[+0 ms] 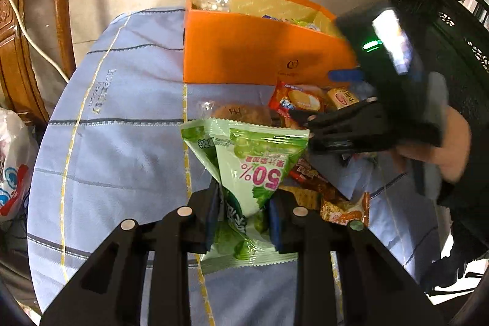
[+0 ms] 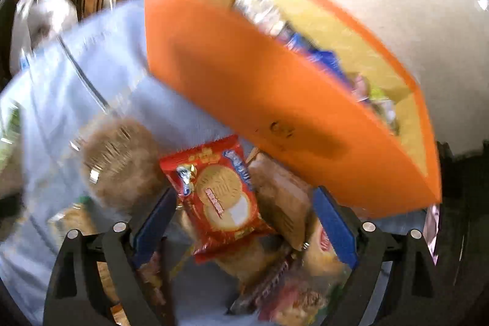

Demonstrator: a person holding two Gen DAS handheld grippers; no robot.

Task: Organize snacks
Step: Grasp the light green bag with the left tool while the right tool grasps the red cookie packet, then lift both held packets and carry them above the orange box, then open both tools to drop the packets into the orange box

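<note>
My left gripper [image 1: 244, 213] is shut on a green grape-candy packet [image 1: 253, 161], which it holds above the blue tablecloth [image 1: 122, 112]. Behind it stands an orange box [image 1: 259, 51] with several snacks inside. In front of the box lies a pile of snacks: a red biscuit packet [image 1: 296, 100], a yellow pack [image 1: 342, 98] and a round brown cake [image 1: 241, 113]. My right gripper [image 1: 310, 130] hovers over this pile. In the blurred right wrist view, the right gripper [image 2: 244, 191] stands open around the red biscuit packet [image 2: 220, 194] without its pads touching it, close to the orange box [image 2: 275, 100].
A wooden chair [image 1: 36, 20] with a white cable stands left of the round table, with a plastic bag [image 1: 12, 167] below it. Dark carved furniture [image 1: 443, 20] is at the right. A person's hand [image 1: 452, 148] holds the right gripper. More wrapped snacks [image 1: 345, 210] lie near the table's front.
</note>
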